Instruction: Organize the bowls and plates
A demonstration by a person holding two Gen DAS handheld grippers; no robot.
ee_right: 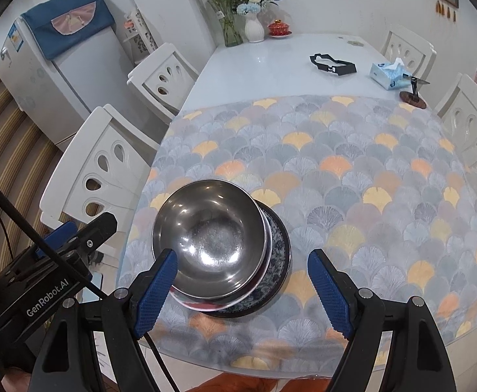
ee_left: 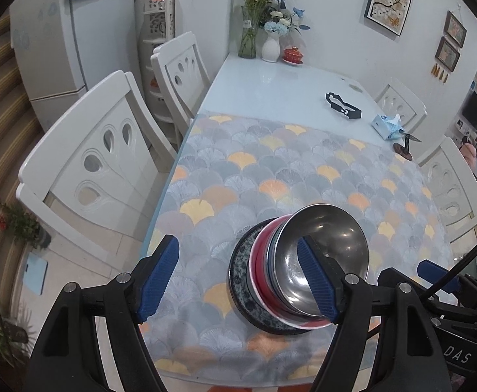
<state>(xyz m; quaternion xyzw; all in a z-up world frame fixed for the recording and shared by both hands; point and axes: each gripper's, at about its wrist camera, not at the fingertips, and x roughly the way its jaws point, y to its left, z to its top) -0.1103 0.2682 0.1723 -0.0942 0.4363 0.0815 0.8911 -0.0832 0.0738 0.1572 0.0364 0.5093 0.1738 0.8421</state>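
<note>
A stack of dishes stands on the patterned tablecloth [ee_left: 271, 170] near the table's front edge. A dark patterned plate [ee_left: 238, 281] lies at the bottom, a red-rimmed dish [ee_left: 258, 261] sits above it, and a shiny steel bowl [ee_left: 330, 245] is on top. My left gripper [ee_left: 237, 240] hovers open over the stack's left side, its right finger in front of the bowl. In the right wrist view the steel bowl [ee_right: 205, 228] and plate [ee_right: 279, 245] lie just beyond my right gripper [ee_right: 242, 251]. That gripper is open, with no pad pressing on anything.
White chairs [ee_left: 101, 163] [ee_right: 467, 124] line both sides of the table. At the far end stand flower vases [ee_left: 269, 47] and a red lidded cup [ee_left: 293, 55]. A black frame [ee_left: 343, 104], a tissue box [ee_left: 385, 125] and a small figurine [ee_left: 405, 148] lie at the right.
</note>
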